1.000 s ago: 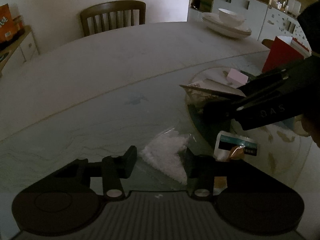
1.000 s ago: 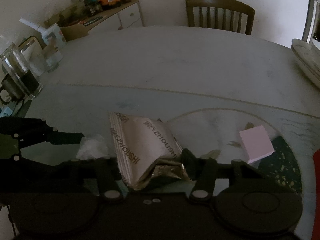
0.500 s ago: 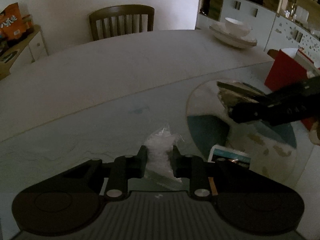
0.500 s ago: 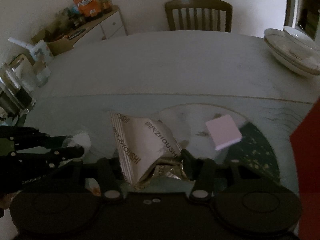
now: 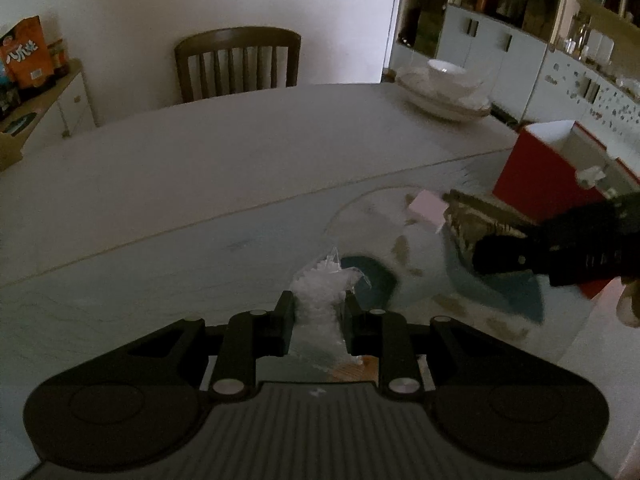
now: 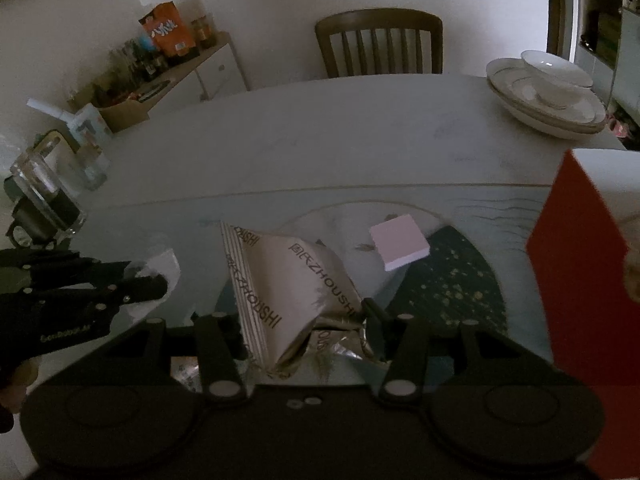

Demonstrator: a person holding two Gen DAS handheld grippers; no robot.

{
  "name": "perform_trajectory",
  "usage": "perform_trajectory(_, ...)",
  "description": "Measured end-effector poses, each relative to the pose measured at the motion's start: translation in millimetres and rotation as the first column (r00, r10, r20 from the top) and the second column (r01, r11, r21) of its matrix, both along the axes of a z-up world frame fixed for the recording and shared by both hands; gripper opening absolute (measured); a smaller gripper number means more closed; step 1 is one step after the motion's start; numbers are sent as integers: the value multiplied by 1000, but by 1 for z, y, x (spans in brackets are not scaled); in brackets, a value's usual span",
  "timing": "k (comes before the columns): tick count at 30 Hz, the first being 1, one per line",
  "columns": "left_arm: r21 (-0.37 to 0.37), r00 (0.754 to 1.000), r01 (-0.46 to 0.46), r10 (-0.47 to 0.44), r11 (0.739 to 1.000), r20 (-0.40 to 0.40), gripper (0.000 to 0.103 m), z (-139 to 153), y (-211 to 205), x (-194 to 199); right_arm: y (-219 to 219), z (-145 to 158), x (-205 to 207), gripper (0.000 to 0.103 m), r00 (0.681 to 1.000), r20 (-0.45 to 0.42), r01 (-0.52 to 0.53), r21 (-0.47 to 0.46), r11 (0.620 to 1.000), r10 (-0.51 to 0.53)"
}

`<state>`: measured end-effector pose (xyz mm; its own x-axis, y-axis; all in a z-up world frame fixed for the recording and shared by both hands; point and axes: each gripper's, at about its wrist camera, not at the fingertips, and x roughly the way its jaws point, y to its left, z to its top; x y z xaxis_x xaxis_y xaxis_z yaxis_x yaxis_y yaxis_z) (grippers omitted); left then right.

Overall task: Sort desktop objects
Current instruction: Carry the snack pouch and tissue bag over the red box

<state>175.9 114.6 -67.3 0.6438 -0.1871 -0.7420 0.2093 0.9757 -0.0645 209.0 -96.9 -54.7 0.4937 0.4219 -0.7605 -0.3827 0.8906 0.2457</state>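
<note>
My left gripper (image 5: 318, 314) is shut on a clear plastic bag of white granules (image 5: 320, 296), held just above the glass table top (image 5: 160, 280). The right wrist view shows that gripper (image 6: 158, 286) at the left edge with the bag (image 6: 162, 262) sticking out of it. My right gripper (image 6: 304, 318) is shut on a crumpled silver snack packet (image 6: 288, 276), lifted off the table. In the left wrist view the same gripper (image 5: 486, 258) comes in from the right with the packet (image 5: 476, 220), beside an open red box (image 5: 540, 176).
A pink pad of notes (image 6: 400, 246) lies on a round patterned mat (image 6: 452, 288). The red box (image 6: 576, 280) stands at the right edge. Stacked plates with a bowl (image 6: 548, 96) are far right, a glass jar (image 6: 44, 188) far left, a chair (image 6: 380, 40) behind.
My left gripper has shut on the bag of granules and raised it off the table. My right gripper has carried the silver packet to the right, nearer the red box.
</note>
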Motion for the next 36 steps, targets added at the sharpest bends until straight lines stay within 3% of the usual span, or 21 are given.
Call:
perform_trajectory(25,-105,993,100,-93,989,69,23,62,-122,-17,-108,51,-42,52,998,57,36,76,996,-41)
perform_trajectory(36,-118,984,161,-150,980,94,23,73,-187,-14,-171,63,-48,52,991,77,99,88,991,-106)
